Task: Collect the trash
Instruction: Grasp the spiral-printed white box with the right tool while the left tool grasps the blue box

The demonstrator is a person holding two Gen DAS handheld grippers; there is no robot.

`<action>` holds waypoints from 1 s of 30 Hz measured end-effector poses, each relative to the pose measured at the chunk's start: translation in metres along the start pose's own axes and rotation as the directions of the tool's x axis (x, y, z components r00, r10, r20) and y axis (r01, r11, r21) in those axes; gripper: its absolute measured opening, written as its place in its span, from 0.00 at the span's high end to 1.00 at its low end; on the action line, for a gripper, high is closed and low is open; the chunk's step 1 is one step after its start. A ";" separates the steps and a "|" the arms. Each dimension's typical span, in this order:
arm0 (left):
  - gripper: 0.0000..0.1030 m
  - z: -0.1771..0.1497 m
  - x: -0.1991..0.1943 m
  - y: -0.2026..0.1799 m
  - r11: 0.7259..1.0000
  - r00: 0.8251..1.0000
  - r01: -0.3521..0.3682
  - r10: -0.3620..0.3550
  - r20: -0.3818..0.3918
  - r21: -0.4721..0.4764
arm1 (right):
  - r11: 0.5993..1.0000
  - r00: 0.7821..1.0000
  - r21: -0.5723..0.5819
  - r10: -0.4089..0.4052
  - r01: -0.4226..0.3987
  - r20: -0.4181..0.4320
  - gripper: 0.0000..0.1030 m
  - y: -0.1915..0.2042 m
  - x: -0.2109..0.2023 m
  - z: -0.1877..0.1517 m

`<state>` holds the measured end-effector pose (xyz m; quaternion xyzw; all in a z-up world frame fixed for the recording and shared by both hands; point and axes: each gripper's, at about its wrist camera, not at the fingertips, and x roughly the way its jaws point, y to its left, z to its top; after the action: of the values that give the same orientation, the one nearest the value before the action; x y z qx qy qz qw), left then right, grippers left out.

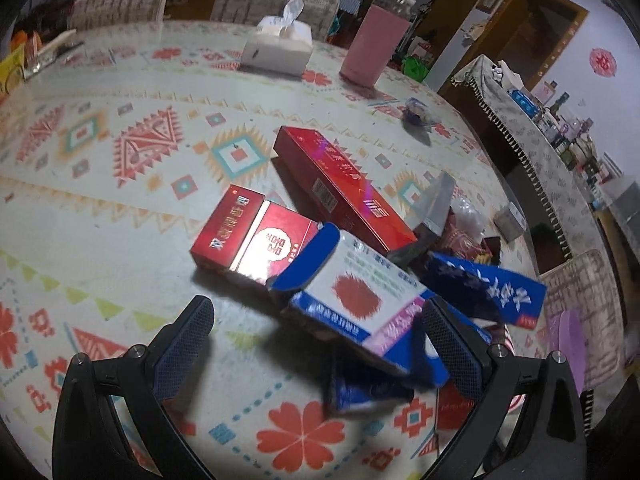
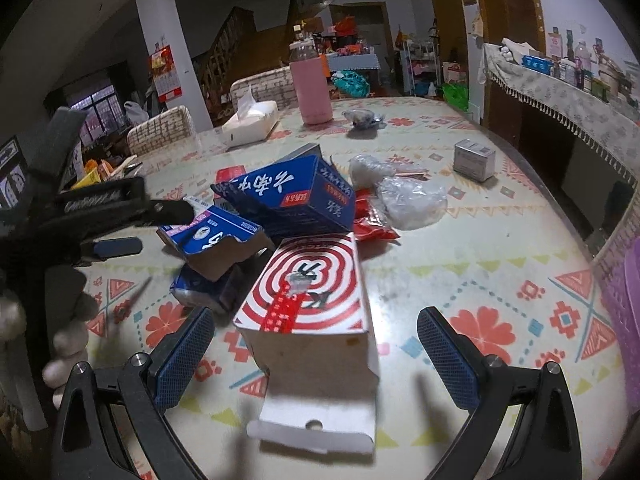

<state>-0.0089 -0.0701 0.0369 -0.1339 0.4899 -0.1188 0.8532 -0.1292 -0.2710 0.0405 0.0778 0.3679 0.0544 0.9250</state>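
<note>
Right wrist view: right gripper (image 2: 316, 340) gapes wide around the red-and-white spiral box (image 2: 310, 292); left gripper (image 1: 318, 332) wide over the blue-and-white box (image 1: 356, 292).

I see a tablecloth (image 1: 120, 208) of cream ground with red-orange flowers, teal diamonds and yellow-green triangles. The nearest box (image 2: 312, 292) shows red and white concentric rings — its open flap plain white. Beside it sit a dark blue carton (image 2: 292, 196) with white characters, a long red box (image 1: 344, 188), a pink bottle (image 2: 311, 92) and a white tissue pack (image 1: 278, 46). My gripper pads (image 2: 184, 356) are blue — mesh-textured.
</note>
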 end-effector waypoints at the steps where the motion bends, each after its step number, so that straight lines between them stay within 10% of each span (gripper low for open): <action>1: 0.00 0.000 0.001 -0.001 1.000 1.000 0.003 -0.003 -0.001 -0.004 | 1.000 1.000 -0.004 -0.002 0.002 -0.001 0.00 0.001 0.001 0.000; 3: 0.01 0.000 0.002 -0.002 1.000 1.000 0.019 -0.019 0.001 -0.008 | 1.000 1.000 -0.012 -0.012 0.012 -0.003 0.00 0.003 0.004 0.001; 6: 0.32 -0.001 0.003 -0.007 0.997 0.997 0.077 -0.077 -0.013 -0.006 | 1.000 1.000 -0.014 -0.018 0.018 -0.005 0.02 0.004 0.005 0.001; 11: 0.55 -0.002 -0.018 -0.012 0.996 0.996 0.089 -0.089 0.026 0.002 | 1.000 1.000 -0.003 0.003 -0.003 -0.015 0.25 0.001 0.004 -0.001; 30: 0.65 -0.029 -0.062 -0.065 0.983 0.987 0.061 -0.085 0.135 0.174 | 0.986 0.990 0.134 0.080 -0.095 0.112 0.28 -0.045 -0.068 -0.014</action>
<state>-0.0694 -0.1129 0.0952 -0.0869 0.4107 -0.1813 0.8893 -0.1868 -0.3249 0.0678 0.1609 0.3174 0.0653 0.9323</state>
